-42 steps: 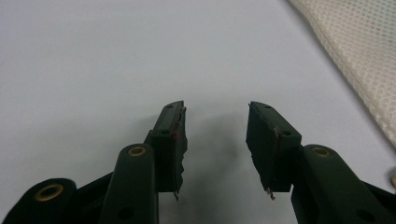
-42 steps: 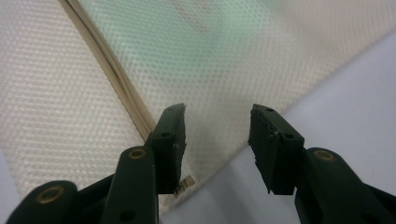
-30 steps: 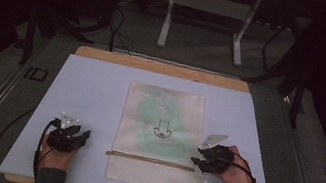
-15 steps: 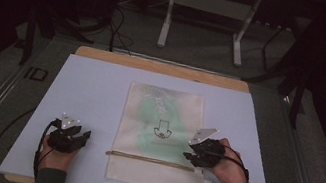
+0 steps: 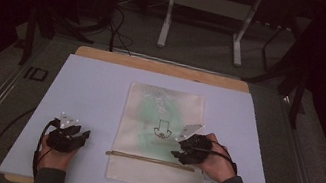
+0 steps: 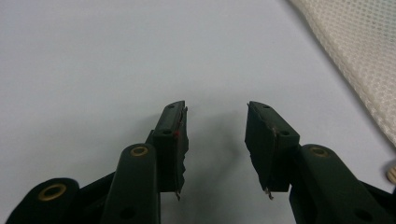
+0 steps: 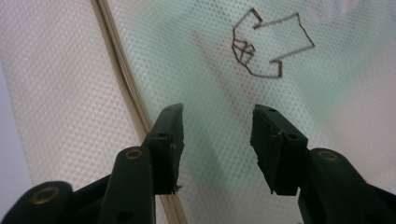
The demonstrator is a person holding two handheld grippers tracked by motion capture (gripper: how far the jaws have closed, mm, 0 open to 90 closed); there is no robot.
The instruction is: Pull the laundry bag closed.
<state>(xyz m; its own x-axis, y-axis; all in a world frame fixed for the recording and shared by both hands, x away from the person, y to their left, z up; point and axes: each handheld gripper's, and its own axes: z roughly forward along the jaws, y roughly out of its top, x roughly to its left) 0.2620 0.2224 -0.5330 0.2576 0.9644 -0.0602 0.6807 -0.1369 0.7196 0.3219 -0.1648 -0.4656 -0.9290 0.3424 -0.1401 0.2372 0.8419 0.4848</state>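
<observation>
Nearest, the zipper (image 5: 151, 160) runs crosswise along the near end of the mesh bag (image 5: 158, 136), which lies flat mid-counter (image 5: 95, 90), long axis pointing away. The right gripper (image 5: 184, 150), released and empty, hovers over the bag just beyond the zipper's right part. The left gripper (image 5: 72, 137), also released, sits on bare counter left of the bag, farther from it.

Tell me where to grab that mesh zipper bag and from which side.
Probably best is the near right corner of the mesh zipper bag, below the zipper line, coming from the right edge. The bag lies flat, so only an edge offers a pinch. The right gripper hovers open over the mesh; the left gripper is open beside it.
</observation>
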